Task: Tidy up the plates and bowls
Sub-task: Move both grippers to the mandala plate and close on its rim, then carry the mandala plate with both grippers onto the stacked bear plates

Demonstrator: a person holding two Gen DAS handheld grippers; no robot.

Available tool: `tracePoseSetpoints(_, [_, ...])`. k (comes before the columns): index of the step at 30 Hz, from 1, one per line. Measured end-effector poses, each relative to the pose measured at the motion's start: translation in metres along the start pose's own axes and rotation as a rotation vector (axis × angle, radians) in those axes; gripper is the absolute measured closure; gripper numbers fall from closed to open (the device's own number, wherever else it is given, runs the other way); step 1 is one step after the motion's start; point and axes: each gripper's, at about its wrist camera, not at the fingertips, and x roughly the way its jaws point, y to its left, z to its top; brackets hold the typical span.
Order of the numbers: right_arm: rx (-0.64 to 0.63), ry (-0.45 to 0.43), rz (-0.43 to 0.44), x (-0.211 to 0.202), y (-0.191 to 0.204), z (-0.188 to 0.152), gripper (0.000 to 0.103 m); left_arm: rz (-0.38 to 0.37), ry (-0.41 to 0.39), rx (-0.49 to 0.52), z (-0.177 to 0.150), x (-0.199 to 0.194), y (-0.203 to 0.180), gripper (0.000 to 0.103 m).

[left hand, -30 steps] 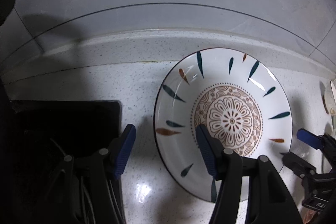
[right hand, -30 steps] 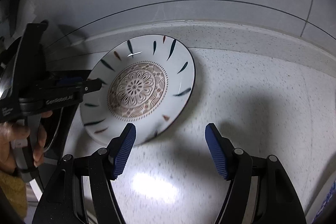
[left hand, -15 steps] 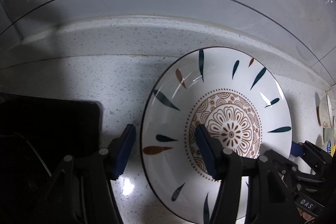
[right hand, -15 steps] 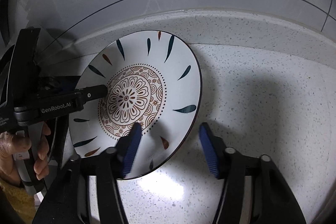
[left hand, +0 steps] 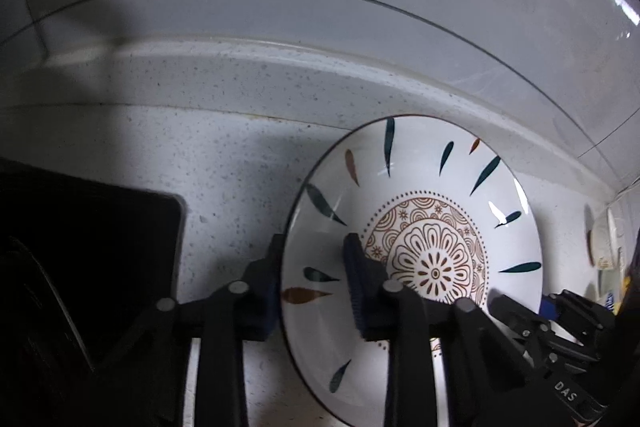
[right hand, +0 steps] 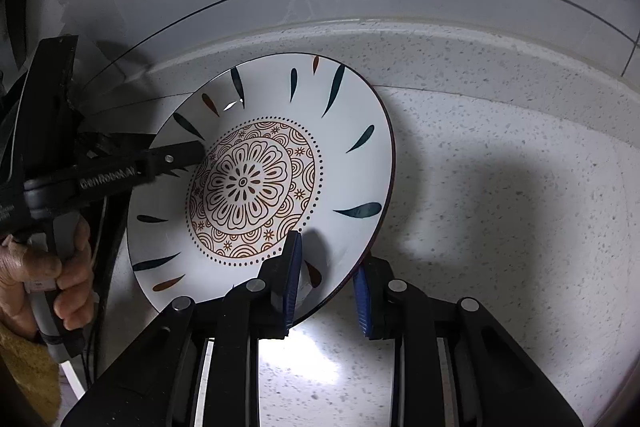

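A white plate [left hand: 420,203] with a brown flower medallion and teal and brown leaf marks is held tilted above the speckled counter. My left gripper [left hand: 316,287] is shut on its left rim, one finger behind the plate and one on its face. My right gripper [right hand: 326,287] is shut on the plate's lower right rim [right hand: 344,279], one pad on the face and one behind. The plate fills the middle of the right wrist view [right hand: 260,183], where the left gripper [right hand: 176,159] reaches in from the left.
A speckled white counter [right hand: 500,227] runs to a raised back edge [left hand: 280,75] below a grey tiled wall. A black stove top [left hand: 80,239] lies at the left. White dishes [left hand: 608,239] stand at the far right.
Both grippers have closed onto the plate's rim. The plate has tipped up off the counter and sits closer to both cameras.
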Motion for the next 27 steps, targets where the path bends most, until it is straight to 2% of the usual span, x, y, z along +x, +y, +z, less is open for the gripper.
tracePoseSetpoints(9, [-0.013, -0.026, -0.015, -0.018, -0.008, -0.018, 0.082, 0.005, -0.005, 0.027, -0.021, 0.002, -0.01, 0.08])
tracePoseSetpoints(16, [-0.024, -0.046, -0.017, -0.045, -0.012, -0.039, 0.082, -0.009, -0.022, 0.035, -0.043, -0.016, -0.023, 0.08])
tracePoseSetpoints(22, [-0.041, -0.065, -0.016, -0.077, -0.007, -0.066, 0.082, -0.031, -0.04, 0.012, -0.072, -0.043, -0.028, 0.08])
tracePoseSetpoints(25, [-0.056, -0.071, -0.01, -0.097, -0.001, -0.083, 0.082, -0.036, -0.056, 0.003, -0.093, -0.069, -0.021, 0.08])
tracePoseSetpoints(27, [-0.07, -0.075, -0.001, -0.113, 0.007, -0.097, 0.082, -0.039, -0.066, -0.006, -0.11, -0.085, -0.038, 0.08])
